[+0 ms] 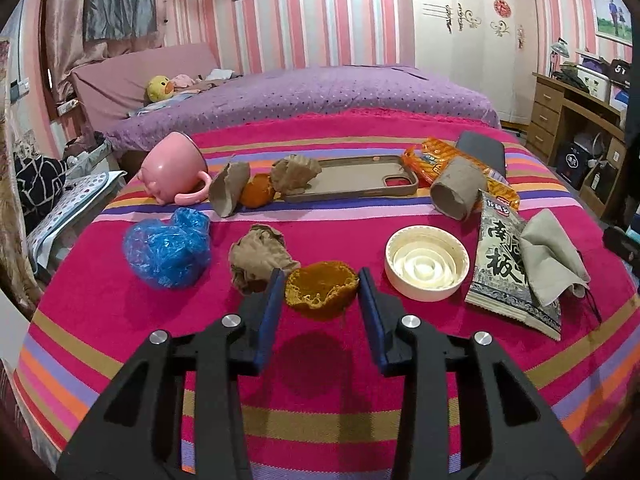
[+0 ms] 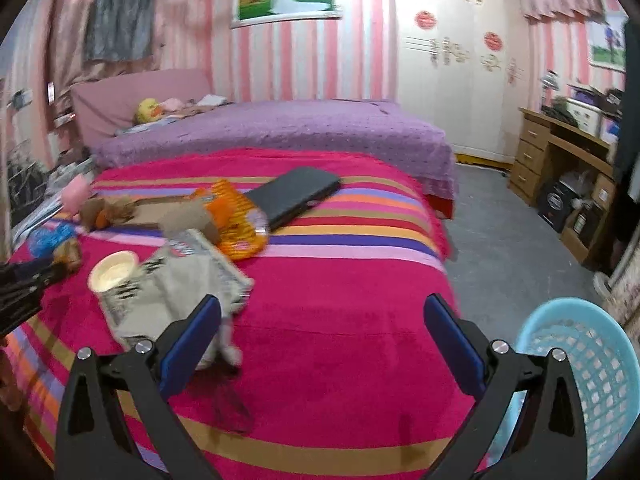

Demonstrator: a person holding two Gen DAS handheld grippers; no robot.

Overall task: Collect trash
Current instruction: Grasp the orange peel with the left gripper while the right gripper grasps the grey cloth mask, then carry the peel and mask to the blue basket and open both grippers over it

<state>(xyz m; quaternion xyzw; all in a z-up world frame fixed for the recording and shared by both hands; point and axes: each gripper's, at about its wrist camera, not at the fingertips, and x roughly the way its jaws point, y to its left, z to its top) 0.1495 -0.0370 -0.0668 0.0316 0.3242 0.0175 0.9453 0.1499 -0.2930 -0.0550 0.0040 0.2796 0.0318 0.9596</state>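
Blue-padded fingers (image 1: 269, 312) of the left gripper (image 1: 320, 300) are seen drawn in on either side of an orange peel cup (image 1: 321, 290) near the front edge of the striped blanket (image 1: 320, 412) – the jaws narrowed, contact on both pads probable but not certain. The peel is thin and hollow, so a light squeeze and a straight lift are called for, clear of the crumpled brown paper (image 1: 260, 258) just beside it. The right gripper (image 2: 322, 334) is held wide open and empty – the blue basket (image 2: 576, 364) waits off the blanket's right-hand edge
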